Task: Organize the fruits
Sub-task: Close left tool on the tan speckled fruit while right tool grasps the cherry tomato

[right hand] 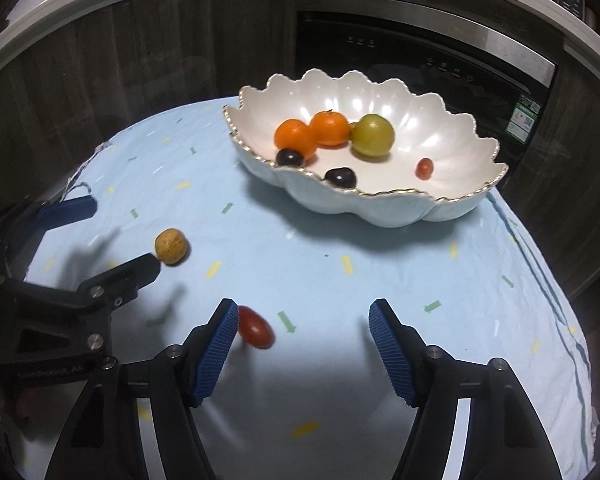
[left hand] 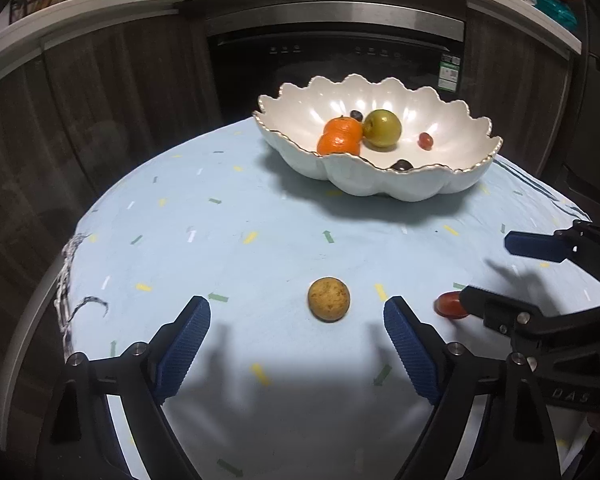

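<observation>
Tablecloth (left hand: 260,184), pale blue with small arrow marks, covers the table under me, and dark wood cabinets with an oven stand behind it. On the far part of the cloth sits the scalloped white bowl (left hand: 452,128) with a gold rim; in it lie two tangerines (right hand: 312,130) touching each other, a green apple (right hand: 373,135) just beside them, two dark plums (right hand: 341,177) near the front wall, and a small red tomato (right hand: 424,168) apart on the right. My left gripper (left hand: 297,320) has its jaws spread wide, and the brown speckled round fruit (left hand: 329,299) lies on the cloth between the blue fingers, touched by neither. My right gripper (right hand: 303,320) also has its jaws apart, somewhat narrower; the red oval tomato (right hand: 255,327) rests on the cloth just beside my left-hand pad (right hand: 216,350), with the other pad well clear of it.
</observation>
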The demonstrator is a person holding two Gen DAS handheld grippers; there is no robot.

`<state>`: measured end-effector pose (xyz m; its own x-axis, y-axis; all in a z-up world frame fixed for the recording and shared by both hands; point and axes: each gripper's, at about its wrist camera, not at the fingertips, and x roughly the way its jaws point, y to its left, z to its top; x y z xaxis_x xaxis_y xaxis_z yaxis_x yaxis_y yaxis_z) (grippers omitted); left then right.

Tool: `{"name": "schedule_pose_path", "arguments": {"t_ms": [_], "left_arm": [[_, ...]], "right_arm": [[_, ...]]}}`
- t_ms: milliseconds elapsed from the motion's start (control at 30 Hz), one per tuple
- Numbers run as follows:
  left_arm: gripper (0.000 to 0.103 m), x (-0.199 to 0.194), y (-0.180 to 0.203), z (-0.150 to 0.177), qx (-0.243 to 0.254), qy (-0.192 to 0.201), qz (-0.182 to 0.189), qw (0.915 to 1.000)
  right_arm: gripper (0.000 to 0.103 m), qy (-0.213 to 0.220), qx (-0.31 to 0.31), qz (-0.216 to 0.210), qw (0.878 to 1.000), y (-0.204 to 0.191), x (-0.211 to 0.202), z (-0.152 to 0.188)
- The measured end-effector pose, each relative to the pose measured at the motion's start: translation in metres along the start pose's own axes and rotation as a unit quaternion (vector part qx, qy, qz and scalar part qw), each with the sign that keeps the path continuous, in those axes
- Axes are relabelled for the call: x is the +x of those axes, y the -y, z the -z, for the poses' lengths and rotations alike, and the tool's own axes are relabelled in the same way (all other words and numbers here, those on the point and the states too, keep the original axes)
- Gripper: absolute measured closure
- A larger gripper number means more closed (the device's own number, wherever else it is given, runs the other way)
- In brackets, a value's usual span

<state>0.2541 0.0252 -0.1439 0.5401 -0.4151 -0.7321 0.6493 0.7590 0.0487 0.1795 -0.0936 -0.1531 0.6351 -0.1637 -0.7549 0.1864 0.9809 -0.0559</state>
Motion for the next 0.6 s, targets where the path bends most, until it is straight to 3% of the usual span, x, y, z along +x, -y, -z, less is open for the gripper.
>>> {"name": "schedule_pose_path", "arguments": {"t_ms": [167, 400, 600], "left_arm": [[0.022, 0.010, 0.007, 0.001, 0.021, -0.008, 0.018, 0.9996], [0.024, 0.017, 0.006, 0.000, 0.019, -0.015, 0.030, 0.9993], [0.037, 0.028, 0.008, 0.000, 0.028, -0.034, 0.053, 0.9976]], "right_arm": [[0.047, -0.005, -0.017, -0.023, 1.000, -0.010, 0.005, 0.007], [0.051, -0.007, -0.007, -0.032, 0.999, -0.010, 0.012, 0.010], [0.055, -0.012, 0.002, -0.047, 0.999, -0.008, 0.018, 0.009]]}}
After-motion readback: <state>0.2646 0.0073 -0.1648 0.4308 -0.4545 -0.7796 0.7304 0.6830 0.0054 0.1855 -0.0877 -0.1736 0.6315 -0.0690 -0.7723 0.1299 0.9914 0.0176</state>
